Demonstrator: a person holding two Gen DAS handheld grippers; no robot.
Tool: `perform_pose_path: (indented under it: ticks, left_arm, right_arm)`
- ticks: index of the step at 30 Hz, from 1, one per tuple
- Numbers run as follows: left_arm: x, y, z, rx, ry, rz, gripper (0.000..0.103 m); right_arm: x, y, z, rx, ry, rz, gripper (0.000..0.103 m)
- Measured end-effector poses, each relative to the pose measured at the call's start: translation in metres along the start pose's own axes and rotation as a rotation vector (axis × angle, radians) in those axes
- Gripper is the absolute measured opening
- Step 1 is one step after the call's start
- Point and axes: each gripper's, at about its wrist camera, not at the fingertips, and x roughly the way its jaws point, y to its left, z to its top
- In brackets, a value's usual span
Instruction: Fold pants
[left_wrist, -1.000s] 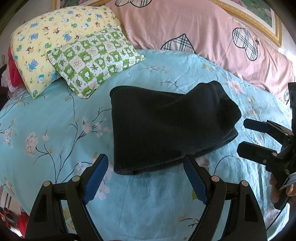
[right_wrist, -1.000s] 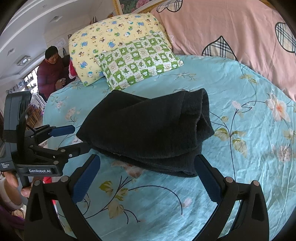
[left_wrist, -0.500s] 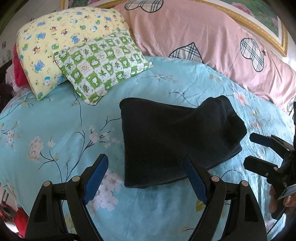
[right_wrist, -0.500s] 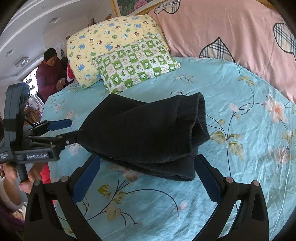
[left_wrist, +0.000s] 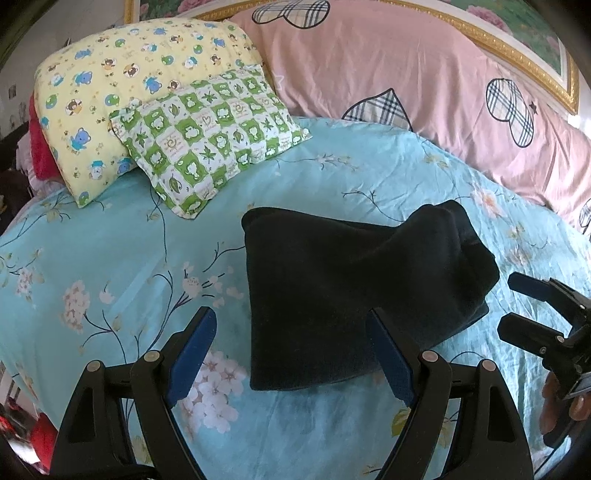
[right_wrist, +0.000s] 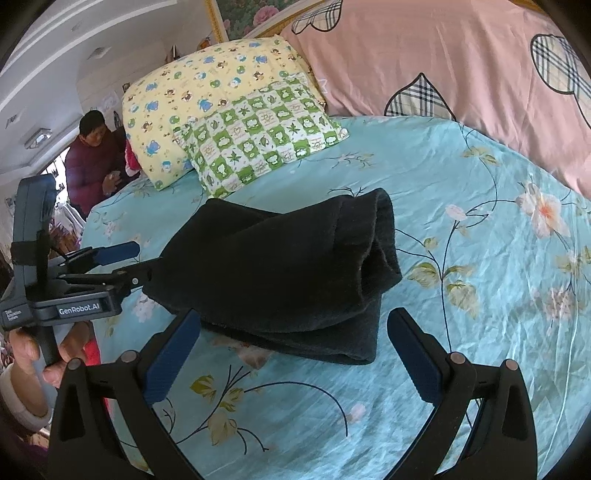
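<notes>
we found the pants (left_wrist: 354, 295) folded at frame centre; left gripper (left_wrist: 291, 354) and right gripper (right_wrist: 295, 347) both released, empty. next, we judged: tidy edges.

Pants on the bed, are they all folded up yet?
Nearly. The pants already lie doubled into a thick black bundle on the sheet. Nothing is in hand: the left gripper and right gripper are both open, holding nothing. The bundle looks lumpy at one end, so perhaps a final tidy remains.
</notes>
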Motion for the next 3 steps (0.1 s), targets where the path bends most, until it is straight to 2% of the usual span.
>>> perform_pose_path:
  ticks: [3]
  left_arm:
    - [0.002,-0.0019,0.0014,-0.007,0.014,-0.011,0.084]
  right_arm:
    - [-0.0011,-0.0033,-0.0011,0.02,-0.01,0.007,0.101]
